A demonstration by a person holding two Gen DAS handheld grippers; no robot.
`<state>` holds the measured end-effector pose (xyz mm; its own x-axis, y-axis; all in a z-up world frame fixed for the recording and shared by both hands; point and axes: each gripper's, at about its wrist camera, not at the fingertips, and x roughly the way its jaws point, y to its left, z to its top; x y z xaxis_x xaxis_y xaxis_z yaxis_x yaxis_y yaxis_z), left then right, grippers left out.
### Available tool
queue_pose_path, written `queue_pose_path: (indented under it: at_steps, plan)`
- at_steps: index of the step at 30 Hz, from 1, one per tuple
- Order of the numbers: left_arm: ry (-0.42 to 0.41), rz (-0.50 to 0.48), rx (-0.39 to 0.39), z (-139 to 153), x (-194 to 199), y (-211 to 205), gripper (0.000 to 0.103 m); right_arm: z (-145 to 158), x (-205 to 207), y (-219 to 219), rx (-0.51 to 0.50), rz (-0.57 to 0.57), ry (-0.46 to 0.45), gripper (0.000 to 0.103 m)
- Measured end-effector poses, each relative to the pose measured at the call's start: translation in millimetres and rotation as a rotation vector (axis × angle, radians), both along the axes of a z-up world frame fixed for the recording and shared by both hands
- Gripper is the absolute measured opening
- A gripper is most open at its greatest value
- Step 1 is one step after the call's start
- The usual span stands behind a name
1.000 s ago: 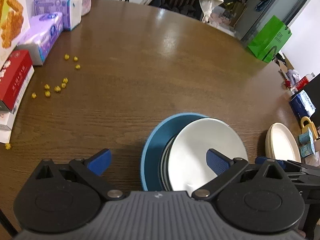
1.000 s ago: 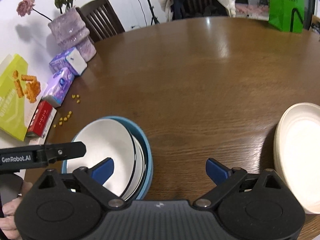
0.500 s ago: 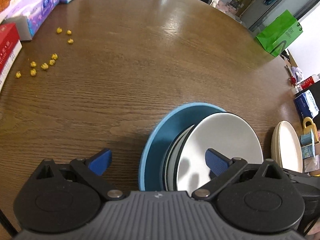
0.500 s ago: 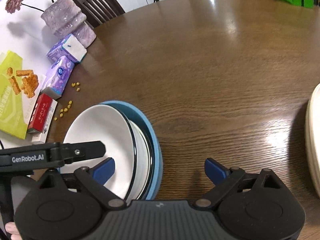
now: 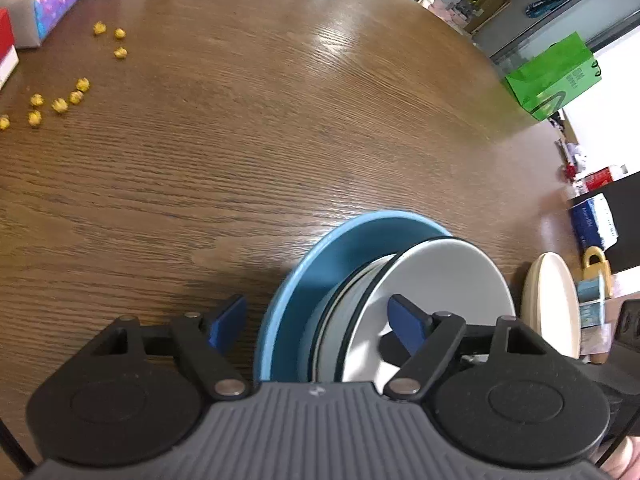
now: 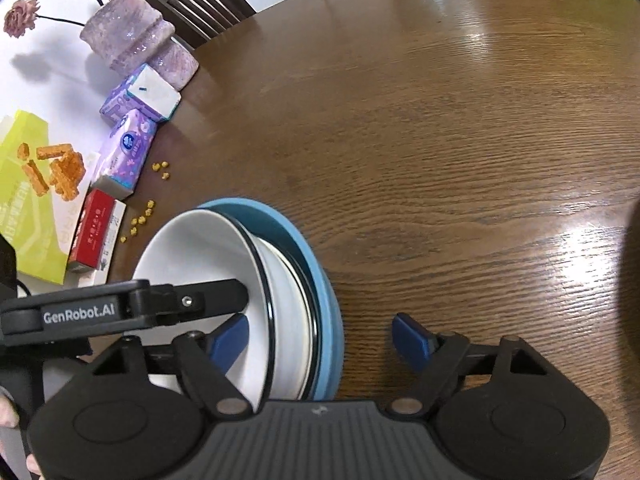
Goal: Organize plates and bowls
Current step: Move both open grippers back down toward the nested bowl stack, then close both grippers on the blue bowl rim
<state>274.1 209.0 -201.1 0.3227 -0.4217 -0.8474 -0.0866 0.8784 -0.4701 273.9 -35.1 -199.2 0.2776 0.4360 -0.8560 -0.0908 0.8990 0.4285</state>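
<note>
On the desk (image 5: pixel 280 140) sits a blue plate (image 5: pixel 304 280) with 2 white bowls (image 5: pixel 440 276) stacked in it. Left hand-held gripper (image 5: pixel 316 316) straddles the stack's left rims, jaws just narrowing but pads not pressing yet. Right hand-held gripper (image 6: pixel 320 334) does the same on the right rims, jaws apart and also closing in. Cream plate (image 5: pixel 552 304) waits nearby, yellow crumbs (image 5: pixel 60 100) far left.

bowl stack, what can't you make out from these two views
- Near side of the bowl stack: hidden by the left hand-held gripper body in left wrist view, and by the right hand-held gripper in right wrist view.
- Cream plates: partly hidden behind gripper; count unclear.
- Bowl count: rims overlap.
</note>
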Motion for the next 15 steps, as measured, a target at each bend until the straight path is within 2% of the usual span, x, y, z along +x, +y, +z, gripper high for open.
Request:
queue_pose_path:
  at_steps: [3,7,15]
  plan:
    - [0.000,-0.019,-0.033,-0.9,1.8,-1.5,0.071,-1.6,1.4,1.6,0.040,0.008,0.011,0.068]
    - [0.010,-0.012,-0.051,-2.0,3.7,0.6,0.072,-2.6,2.1,1.8,0.093,0.009,0.025,0.056]
    - [0.007,-0.013,-0.057,-3.2,1.4,5.4,0.071,-5.5,2.8,0.4,0.132,-0.002,0.038,0.054]
